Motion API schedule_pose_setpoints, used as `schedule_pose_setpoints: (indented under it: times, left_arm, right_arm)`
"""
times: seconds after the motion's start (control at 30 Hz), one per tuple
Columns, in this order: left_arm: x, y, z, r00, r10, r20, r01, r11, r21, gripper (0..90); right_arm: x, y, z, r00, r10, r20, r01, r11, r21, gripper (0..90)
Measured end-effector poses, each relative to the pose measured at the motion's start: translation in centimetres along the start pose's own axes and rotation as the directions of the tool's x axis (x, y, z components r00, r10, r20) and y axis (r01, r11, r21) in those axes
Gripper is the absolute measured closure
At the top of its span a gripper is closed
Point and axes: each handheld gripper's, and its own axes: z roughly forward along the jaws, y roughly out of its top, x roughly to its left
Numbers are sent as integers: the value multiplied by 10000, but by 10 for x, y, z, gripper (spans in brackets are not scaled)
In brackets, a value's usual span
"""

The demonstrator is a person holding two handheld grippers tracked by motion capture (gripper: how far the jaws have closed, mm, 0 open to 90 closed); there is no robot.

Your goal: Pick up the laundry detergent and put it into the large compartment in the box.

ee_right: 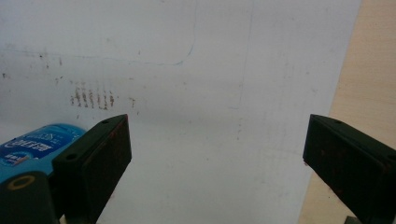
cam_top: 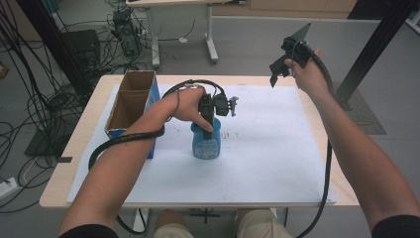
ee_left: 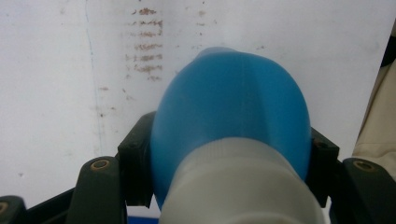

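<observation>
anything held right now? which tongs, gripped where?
Left tongs clamp the blue bottle at its shoulder, just below the white cap. Right tongs are open, holding nothing.

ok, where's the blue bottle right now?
In the high view the blue bottle stands upright left of centre on the white sheet, just right of the cardboard box, with the left gripper clamped on it from above.

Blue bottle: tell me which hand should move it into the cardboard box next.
Left. Its gripper is already shut on the blue bottle, close beside the cardboard box. The right gripper is raised away, jaws open and empty.
</observation>
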Motion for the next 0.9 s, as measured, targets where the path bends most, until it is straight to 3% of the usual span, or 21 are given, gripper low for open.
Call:
schedule_pose_setpoints:
  times: [0.9]
  left_arm:
    - [-1, 2, 0, 10000, 21, -8, -21, 10000, 92, 372]
  right_arm:
    - [1, -1, 0, 10000, -29, -3, 29, 10000, -9, 77]
